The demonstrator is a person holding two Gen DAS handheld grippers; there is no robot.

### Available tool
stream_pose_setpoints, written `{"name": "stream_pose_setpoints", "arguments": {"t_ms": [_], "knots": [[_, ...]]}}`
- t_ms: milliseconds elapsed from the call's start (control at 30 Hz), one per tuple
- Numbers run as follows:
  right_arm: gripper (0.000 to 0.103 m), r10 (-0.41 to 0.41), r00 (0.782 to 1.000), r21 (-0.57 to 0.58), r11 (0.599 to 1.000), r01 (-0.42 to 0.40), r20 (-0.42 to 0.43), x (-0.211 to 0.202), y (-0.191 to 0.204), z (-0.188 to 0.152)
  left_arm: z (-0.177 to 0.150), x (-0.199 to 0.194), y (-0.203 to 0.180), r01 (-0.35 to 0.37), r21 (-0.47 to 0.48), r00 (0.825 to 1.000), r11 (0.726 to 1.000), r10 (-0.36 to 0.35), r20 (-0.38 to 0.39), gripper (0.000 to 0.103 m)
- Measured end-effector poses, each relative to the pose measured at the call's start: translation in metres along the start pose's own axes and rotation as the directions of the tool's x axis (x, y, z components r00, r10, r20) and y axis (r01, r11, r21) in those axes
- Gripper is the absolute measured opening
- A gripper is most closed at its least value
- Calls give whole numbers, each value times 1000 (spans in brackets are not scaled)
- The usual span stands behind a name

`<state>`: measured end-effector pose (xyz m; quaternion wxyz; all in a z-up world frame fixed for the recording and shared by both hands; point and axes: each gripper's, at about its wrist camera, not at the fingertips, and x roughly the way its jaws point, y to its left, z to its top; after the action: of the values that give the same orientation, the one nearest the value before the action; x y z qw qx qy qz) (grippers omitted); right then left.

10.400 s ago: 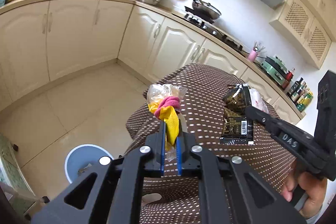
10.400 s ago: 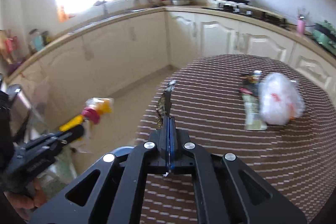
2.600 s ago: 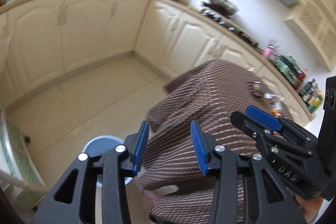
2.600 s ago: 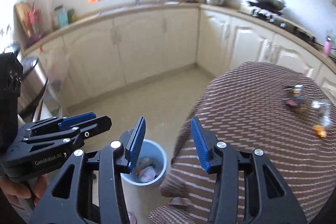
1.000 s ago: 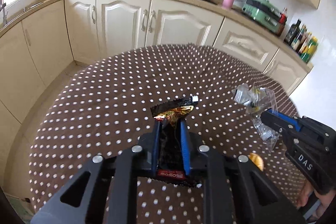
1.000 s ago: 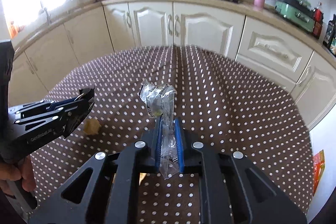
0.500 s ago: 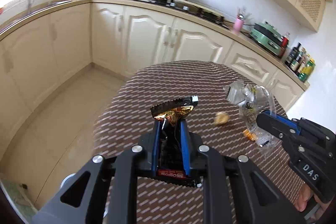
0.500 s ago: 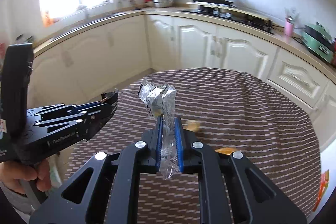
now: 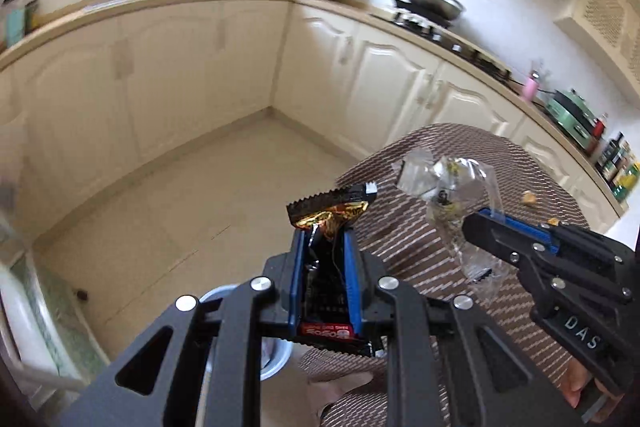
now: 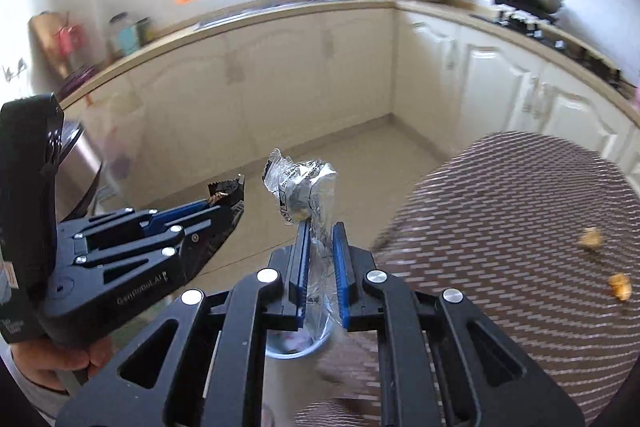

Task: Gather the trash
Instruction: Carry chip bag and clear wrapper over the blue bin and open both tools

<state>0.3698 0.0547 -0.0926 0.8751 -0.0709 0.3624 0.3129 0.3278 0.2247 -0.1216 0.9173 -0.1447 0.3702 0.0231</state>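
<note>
We see only slivers of the blue bin (image 9: 276, 359): the left gripper (image 9: 324, 259) frame covers most of it, and its contents are unreadable. Beside the bin, the tablecloth (image 10: 520, 227) pattern smears into streaks from blur. Two small orange scraps (image 10: 591, 238) on that cloth are too small to identify. The hand (image 9: 580, 387) under the right gripper (image 9: 476, 223) runs off the picture's edge.

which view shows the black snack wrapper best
The left wrist view. The black snack wrapper sits dead centre, clamped in the left gripper, with its serrated top edge, gold inner foil and red label strip all visible. The right wrist view shows only its serrated tip poking past the gripper, seen side-on at the left.
</note>
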Motion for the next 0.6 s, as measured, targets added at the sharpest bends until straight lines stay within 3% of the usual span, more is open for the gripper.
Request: {"name": "stream_pose_setpoints", "arguments": {"t_ms": [267,600], "knots": [[11,51,991,-36,998,-55,-125,73,59,-36,-56,26,82,-62,-135,994,989,50,-95,18],[11,56,965,11,998,-55,-257,148,62,-79,-104,93,123,-93,-221,974,971,43,-223,19]]}}
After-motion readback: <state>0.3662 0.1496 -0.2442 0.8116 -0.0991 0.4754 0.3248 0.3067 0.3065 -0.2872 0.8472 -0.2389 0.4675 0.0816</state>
